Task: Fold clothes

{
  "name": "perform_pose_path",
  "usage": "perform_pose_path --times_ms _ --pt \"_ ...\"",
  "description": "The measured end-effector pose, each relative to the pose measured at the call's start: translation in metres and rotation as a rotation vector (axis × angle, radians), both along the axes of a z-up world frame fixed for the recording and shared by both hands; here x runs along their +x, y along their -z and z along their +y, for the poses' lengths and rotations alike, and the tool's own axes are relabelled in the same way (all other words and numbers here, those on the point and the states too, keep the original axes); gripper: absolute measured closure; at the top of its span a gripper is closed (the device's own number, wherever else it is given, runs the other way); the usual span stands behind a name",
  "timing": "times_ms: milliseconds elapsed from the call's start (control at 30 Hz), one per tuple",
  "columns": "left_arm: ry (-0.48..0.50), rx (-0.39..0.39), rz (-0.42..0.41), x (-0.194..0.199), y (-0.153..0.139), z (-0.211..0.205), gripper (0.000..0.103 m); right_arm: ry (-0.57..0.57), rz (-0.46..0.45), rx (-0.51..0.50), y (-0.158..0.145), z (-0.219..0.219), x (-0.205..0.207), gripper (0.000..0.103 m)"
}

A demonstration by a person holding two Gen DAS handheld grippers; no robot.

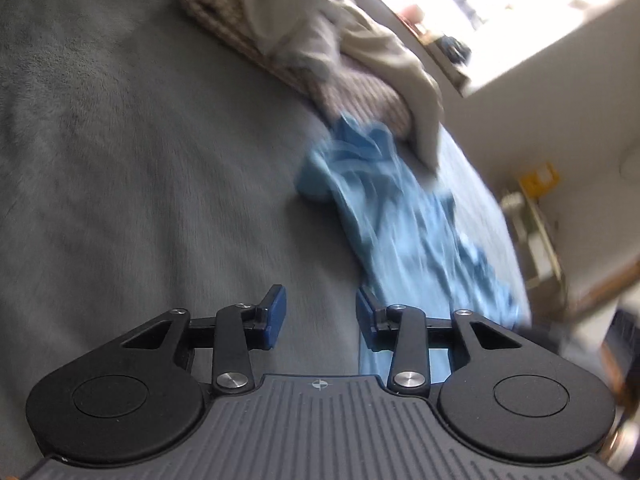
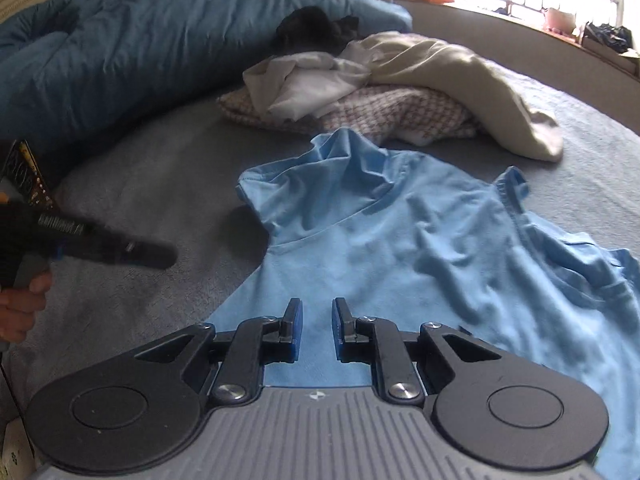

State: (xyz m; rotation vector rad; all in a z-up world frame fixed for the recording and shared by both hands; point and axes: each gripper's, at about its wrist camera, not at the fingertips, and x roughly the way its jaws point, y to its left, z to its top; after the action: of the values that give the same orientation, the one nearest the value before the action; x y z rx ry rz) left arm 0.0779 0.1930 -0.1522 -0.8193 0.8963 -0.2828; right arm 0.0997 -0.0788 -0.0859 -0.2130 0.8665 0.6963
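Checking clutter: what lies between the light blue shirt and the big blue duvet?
In the right wrist view, only bare grey blanket separates the shirt from the duvet.

The left tool point(image 1: 321, 318) is hanging over the grey bed cover point(image 1: 132, 168) with its blue-padded jaws standing apart and nothing between them. The right pad is overlapping the edge of the light blue shirt point(image 1: 404, 236), which is lying rumpled and motion-blurred. A pile of beige and checked clothes point(image 1: 320, 44) is lying beyond the shirt, touching it.
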Motion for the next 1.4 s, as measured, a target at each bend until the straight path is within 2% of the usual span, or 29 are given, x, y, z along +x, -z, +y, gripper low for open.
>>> perform_pose_path --times_ms 167,300,400,567,633,667,733,867,967,1067,1133,1267,1400 --pt "-0.091 -0.096 0.031 0.043 0.012 0.01 0.06 0.029 0.085 -0.061 0.033 0.012 0.019 0.086" --pt "-0.151 -0.168 0.053 0.07 0.021 0.014 0.06 0.042 0.101 -0.011 0.04 0.004 0.022 0.085" --pt "-0.196 -0.193 0.06 0.079 0.026 0.013 0.06 0.048 0.118 0.019 0.041 -0.002 0.025 0.085" --pt "-0.325 -0.198 0.06 0.081 0.027 0.016 0.071 0.047 0.113 0.048 0.042 -0.005 0.024 0.085" --pt "-0.354 -0.184 0.051 0.082 0.026 0.016 0.089 0.049 0.116 0.063 0.043 -0.007 0.025 0.085" --pt "-0.363 -0.171 0.04 0.081 0.024 0.016 0.094 0.051 0.118 0.071 0.043 -0.009 0.025 0.085" --pt "-0.379 -0.135 0.003 0.078 0.017 0.014 0.098 0.055 0.123 0.085 0.044 -0.011 0.026 0.085" --pt "-0.382 -0.057 -0.117 0.062 -0.006 0.005 0.099 0.062 0.125 0.1 0.045 -0.013 0.026 0.085" --pt "-0.318 0.118 -0.267 0.047 -0.028 -0.016 0.1 0.084 0.147 0.124 0.046 -0.016 0.028 0.085" --pt "-0.19 0.353 -0.427 0.027 -0.042 -0.046 0.099 0.118 0.201 0.16 0.047 -0.021 0.035 0.085" --pt "-0.114 0.455 -0.489 0.017 -0.043 -0.064 0.099 0.131 0.232 0.171 0.046 -0.022 0.039 0.085" --pt "-0.006 0.556 -0.549 0.007 -0.035 -0.089 0.099 0.154 0.244 0.148 0.031 -0.025 0.051 0.084" --pt "0.052 0.604 -0.591 0.001 -0.027 -0.1 0.099 0.147 0.149 0.108 -0.007 -0.018 0.073 0.084"
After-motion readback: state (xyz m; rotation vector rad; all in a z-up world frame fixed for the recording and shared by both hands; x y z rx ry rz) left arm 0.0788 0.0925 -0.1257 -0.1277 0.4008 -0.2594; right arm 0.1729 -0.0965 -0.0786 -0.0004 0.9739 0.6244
